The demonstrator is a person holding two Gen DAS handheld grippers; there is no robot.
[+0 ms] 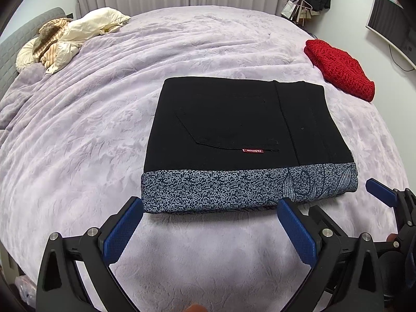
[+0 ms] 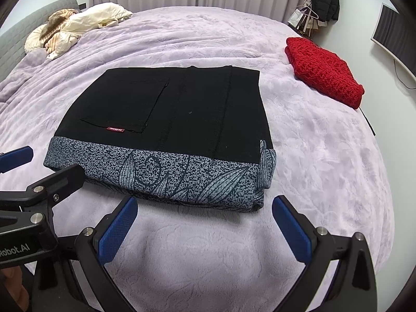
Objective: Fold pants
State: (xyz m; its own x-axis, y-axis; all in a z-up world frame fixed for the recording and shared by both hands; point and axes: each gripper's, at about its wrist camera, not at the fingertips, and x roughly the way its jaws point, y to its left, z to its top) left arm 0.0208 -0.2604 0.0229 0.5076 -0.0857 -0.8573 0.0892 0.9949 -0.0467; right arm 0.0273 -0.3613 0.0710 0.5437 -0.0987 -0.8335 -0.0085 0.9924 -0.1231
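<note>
Both grippers, left (image 1: 210, 209) and right (image 2: 205, 208), jaws released, near folded pants (image 1: 234, 124), layers hidden.

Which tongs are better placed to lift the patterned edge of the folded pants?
Probably the left tongs: open, with one blue pad beside the near edge of the pants. The right tongs, also open, seem slightly farther from it.
</note>
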